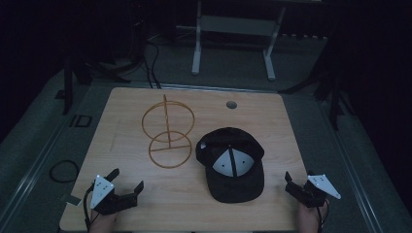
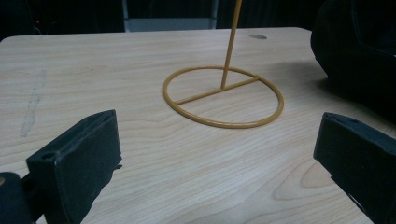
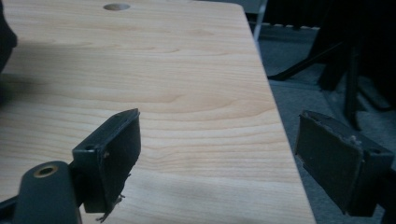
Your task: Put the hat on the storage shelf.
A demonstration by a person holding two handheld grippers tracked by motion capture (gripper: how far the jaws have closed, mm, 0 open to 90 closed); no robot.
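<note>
Left gripper (image 1: 127,183): jaws wide apart, empty, near the wire stand's (image 1: 168,131) base.
Right gripper (image 1: 297,180): jaws apart, empty, right of the cap (image 1: 232,165).
Cap: on tabletop (image 1: 145,204), just right of the stand.

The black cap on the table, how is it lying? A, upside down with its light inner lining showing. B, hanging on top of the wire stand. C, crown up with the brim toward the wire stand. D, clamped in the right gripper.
A: in the high view the black cap lies open side up, its pale lining panels facing the camera, beside the wire stand and clear of both grippers.
</note>
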